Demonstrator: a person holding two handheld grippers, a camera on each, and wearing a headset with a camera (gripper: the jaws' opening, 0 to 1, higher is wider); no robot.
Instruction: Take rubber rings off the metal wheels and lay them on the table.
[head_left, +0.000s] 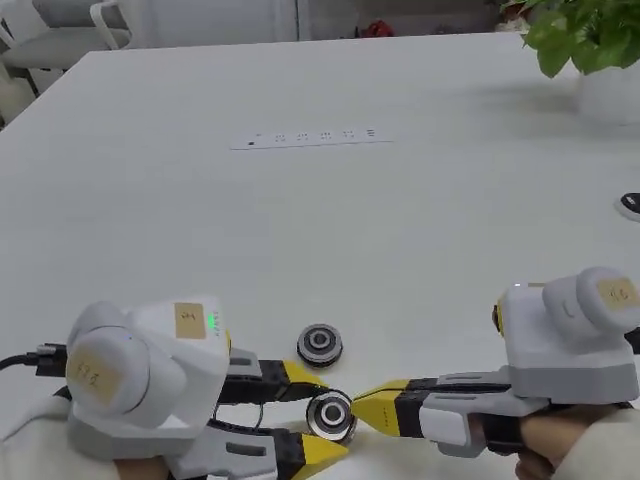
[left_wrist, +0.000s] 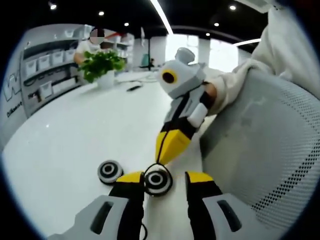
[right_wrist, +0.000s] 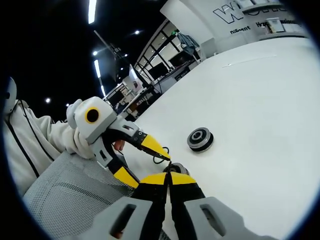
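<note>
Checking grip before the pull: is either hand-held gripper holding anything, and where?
Left hand-held gripper: open, wheel loose between its jaws. Right hand-held gripper: shut at the wheel's rim; any grip there cannot be told.

A wide white surface (head_left: 420, 230) is stretching away, with a leafy potted plant (head_left: 585, 40) sitting at its far right corner and a row of sockets (head_left: 315, 137) lying flat near its middle. Strip lights (left_wrist: 161, 15) are shining from a dark ceiling. Shelves (left_wrist: 45, 75) are lining one wall, and a grey mesh chair (left_wrist: 260, 145) is standing just beside the surface.
</note>
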